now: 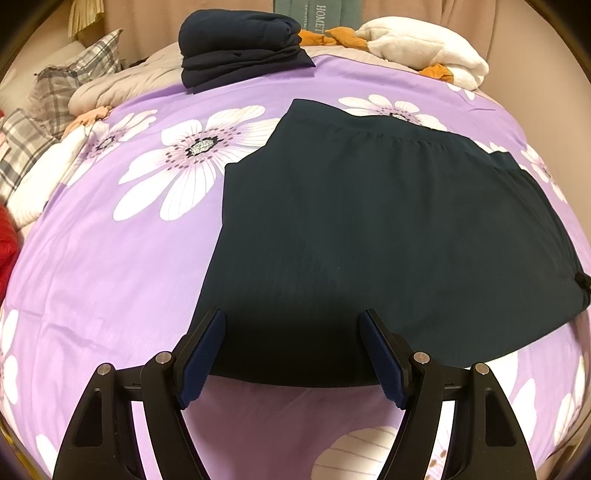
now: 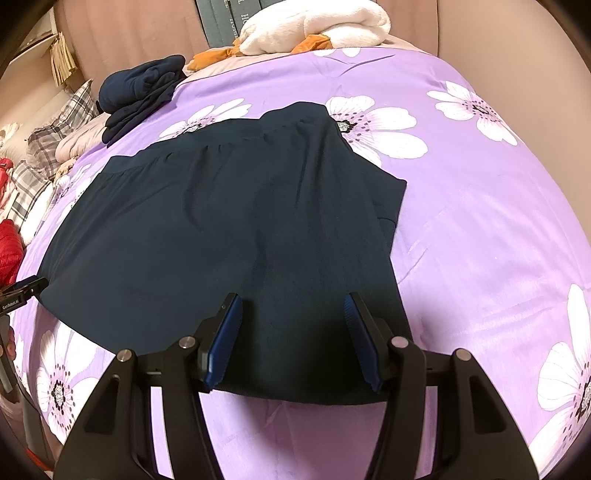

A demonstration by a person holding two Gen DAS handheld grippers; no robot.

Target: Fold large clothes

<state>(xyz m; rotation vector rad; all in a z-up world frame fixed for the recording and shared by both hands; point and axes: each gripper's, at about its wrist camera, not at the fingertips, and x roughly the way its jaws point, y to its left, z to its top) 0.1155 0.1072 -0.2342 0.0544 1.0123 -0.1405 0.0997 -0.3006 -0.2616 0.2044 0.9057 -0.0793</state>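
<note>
Two grippers, left gripper point(image 1: 291, 354) and right gripper point(image 2: 293, 341), are poised with jaws parted and nothing gripped. Dark garment point(image 1: 388, 229) is spread flat on the bed point(image 1: 110, 258), near hem directly under both, waistband at the far end.

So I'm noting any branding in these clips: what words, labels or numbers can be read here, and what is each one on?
"HOMET", cut off at the frame edge: on the teal pillow at the head of the bed, left wrist view.
"GenRobot.AI": on the left gripper, seen at the edge of the right wrist view.
White letters on the grey-blue pillow in the right wrist view: too cropped to read.
The dark garment and the folded navy clothes show no text.
</note>
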